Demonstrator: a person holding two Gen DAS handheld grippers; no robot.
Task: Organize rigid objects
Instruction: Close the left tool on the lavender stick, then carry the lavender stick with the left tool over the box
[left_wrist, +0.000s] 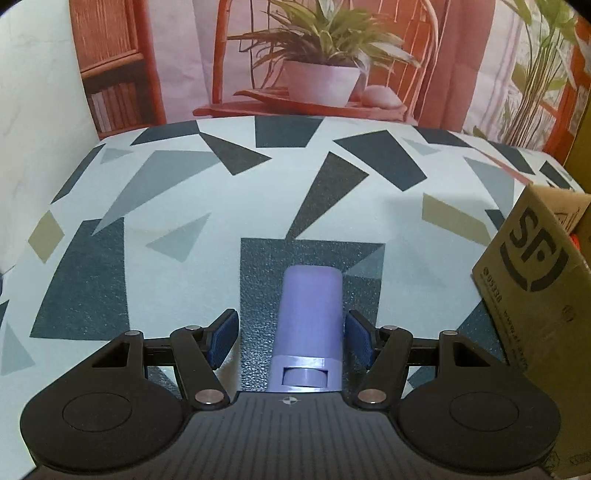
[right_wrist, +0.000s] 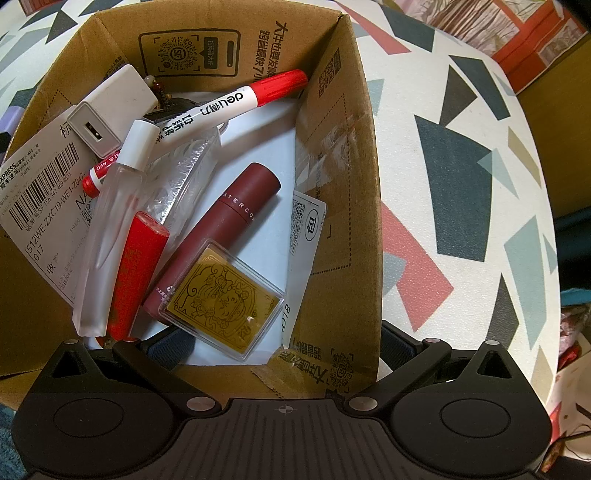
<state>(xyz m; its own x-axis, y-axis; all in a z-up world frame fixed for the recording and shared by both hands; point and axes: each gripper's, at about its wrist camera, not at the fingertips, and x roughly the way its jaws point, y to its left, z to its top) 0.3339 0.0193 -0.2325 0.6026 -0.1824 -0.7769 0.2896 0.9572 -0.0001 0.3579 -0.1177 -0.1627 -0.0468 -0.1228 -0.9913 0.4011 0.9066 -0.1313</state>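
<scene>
While the left gripper (left_wrist: 290, 338) hangs over the purple tube (left_wrist: 308, 328), its jaws stand released, one on each side.

From the left wrist, the tube lies on the patterned table (left_wrist: 177, 192), its long axis along the fingers, the right pad almost touching; the cardboard box (left_wrist: 532, 280) is to the right. From the right wrist, the right gripper (right_wrist: 284, 345) stands spread astride the box wall, grasping nothing, above the red marker (right_wrist: 236, 101).

One purple tube (left_wrist: 308, 325), one cardboard box (right_wrist: 340, 155), one marker (right_wrist: 229, 107), one charger (right_wrist: 110, 107)
</scene>
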